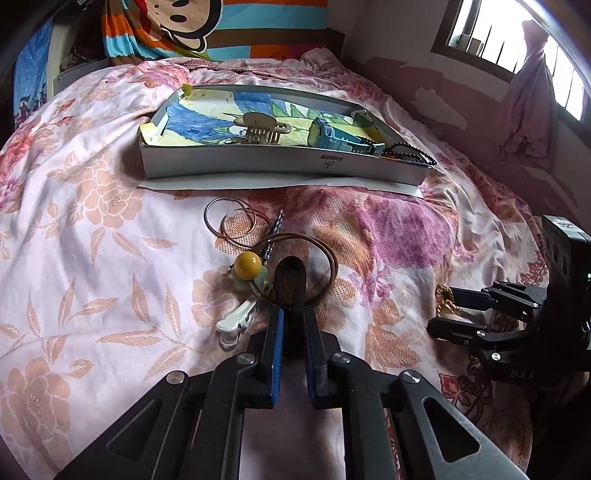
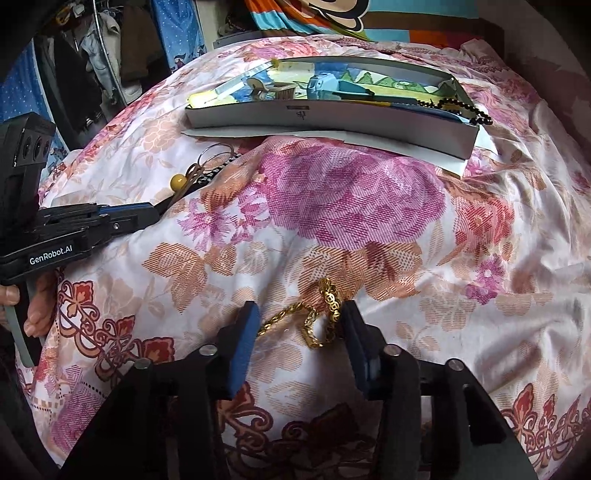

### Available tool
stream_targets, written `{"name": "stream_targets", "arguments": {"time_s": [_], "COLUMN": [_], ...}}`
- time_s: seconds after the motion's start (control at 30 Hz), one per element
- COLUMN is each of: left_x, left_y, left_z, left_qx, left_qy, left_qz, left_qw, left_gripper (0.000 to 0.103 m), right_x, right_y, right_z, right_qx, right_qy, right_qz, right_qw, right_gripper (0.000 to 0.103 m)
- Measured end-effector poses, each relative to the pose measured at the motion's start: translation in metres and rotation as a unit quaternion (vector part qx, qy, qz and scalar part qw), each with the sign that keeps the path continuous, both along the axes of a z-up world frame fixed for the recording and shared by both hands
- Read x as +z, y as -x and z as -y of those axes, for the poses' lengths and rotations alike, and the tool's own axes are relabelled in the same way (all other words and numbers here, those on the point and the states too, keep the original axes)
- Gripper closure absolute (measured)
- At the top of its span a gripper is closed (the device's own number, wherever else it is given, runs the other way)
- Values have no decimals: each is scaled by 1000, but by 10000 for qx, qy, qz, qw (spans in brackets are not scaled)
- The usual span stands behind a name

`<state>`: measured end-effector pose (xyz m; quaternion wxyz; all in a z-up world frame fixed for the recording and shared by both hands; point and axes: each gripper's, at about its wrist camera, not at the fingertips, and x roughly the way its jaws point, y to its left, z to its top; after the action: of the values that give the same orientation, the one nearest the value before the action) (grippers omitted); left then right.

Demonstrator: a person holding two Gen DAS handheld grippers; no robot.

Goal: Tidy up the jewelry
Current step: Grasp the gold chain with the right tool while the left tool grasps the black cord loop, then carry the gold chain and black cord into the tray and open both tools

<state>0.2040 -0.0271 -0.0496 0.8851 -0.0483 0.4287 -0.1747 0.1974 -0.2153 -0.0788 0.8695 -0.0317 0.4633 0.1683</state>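
Observation:
A shallow grey box on the bed holds a beige hair claw, a blue watch and black beads hanging over its right corner. In front of it lies a pile: thin bangles, a yellow bead, a white clip and a dark brown loop. My left gripper is shut on the dark brown loop. My right gripper is open, its fingers either side of a gold chain on the sheet. The box also shows in the right wrist view.
The floral bedsheet covers the whole bed. A striped cartoon pillow lies behind the box. A wall and barred window are on the right. Hanging clothes are at the far left.

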Motion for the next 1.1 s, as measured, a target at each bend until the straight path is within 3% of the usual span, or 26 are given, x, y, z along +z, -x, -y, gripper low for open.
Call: {"name": "stream_targets", "arguments": {"time_s": [0.2,0.6,0.77,0.9,1.1], "left_x": [4,8,17,35,78], "left_y": [9,47,58,59,19], "left_z": [2,30,28,24,9], "left_qx": [-13,-393,-285,-148,375], "left_qy": [154,465,679,632,797], "left_qz": [-8,28,187,524,1096], "left_qw": [9999,9981,9971,9965,9901], "left_gripper": [94,95,95,95,95], "right_x": [0,19,31,48,83], "right_y": [-1,17,24,24,10], "right_z": [0,-4,0,5,14], "right_qx": [80,202,204,122,-178], "right_qy": [-166,-362,-471,-497,-723], "right_qz": [-19,453,764,1280,2475], "right_qw": [9998,9981,9958,9904,9660], "right_gripper": [85,88,88,88,88]}}
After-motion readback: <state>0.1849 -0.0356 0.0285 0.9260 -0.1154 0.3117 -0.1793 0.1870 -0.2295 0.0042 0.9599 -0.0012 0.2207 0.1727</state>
